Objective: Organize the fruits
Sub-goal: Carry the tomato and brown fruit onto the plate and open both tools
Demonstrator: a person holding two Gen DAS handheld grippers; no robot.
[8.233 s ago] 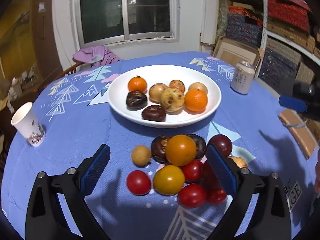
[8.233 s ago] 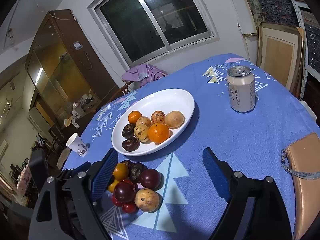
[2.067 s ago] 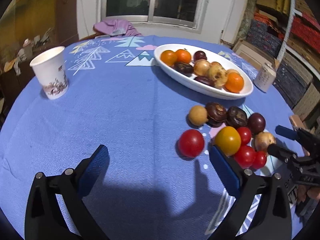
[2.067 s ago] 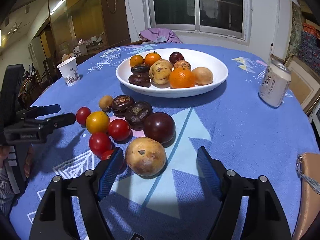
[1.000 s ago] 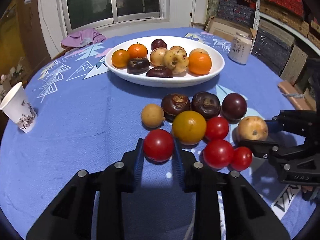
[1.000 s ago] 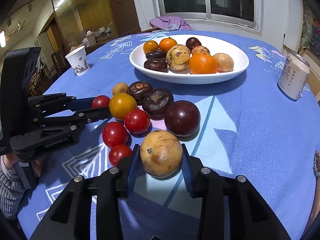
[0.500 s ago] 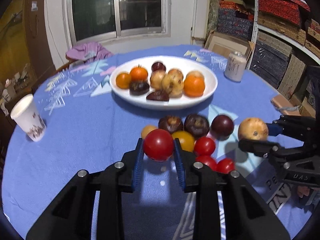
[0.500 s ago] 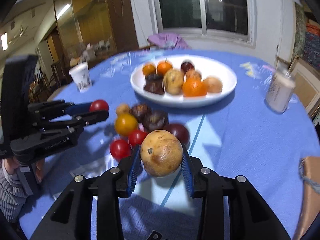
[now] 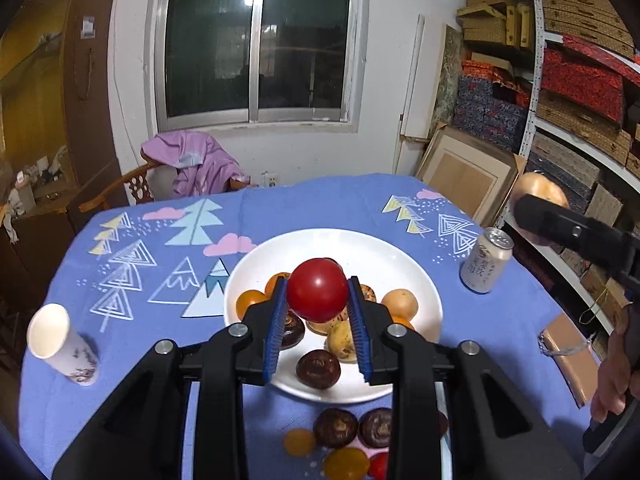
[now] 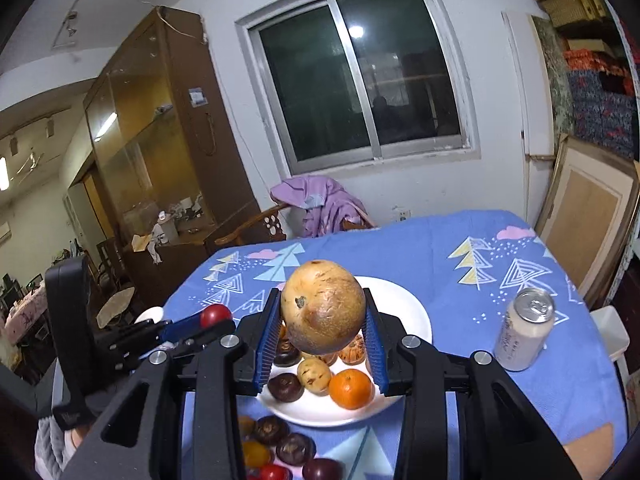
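Note:
My left gripper (image 9: pixel 317 300) is shut on a red tomato (image 9: pixel 317 289) and holds it in the air above the white plate (image 9: pixel 400 256), which carries several fruits. My right gripper (image 10: pixel 322 320) is shut on a tan speckled round fruit (image 10: pixel 322 306), also raised above the plate (image 10: pixel 404 296). The left gripper with its tomato (image 10: pixel 215 315) shows at the left of the right wrist view. The right gripper's tan fruit (image 9: pixel 538 192) shows at the right of the left wrist view. Loose fruits (image 9: pixel 344 436) lie on the blue cloth in front of the plate.
A drink can (image 9: pixel 485 260) stands right of the plate. A paper cup (image 9: pixel 60 344) stands at the left. A tan purse (image 9: pixel 568 356) lies at the table's right edge. A chair with purple cloth (image 9: pixel 192 168) stands behind the table.
Both grippers have risen higher with their fruits and moved toward the plate, which now lies directly below them. The loose fruit pile has dropped to the bottom of both views.

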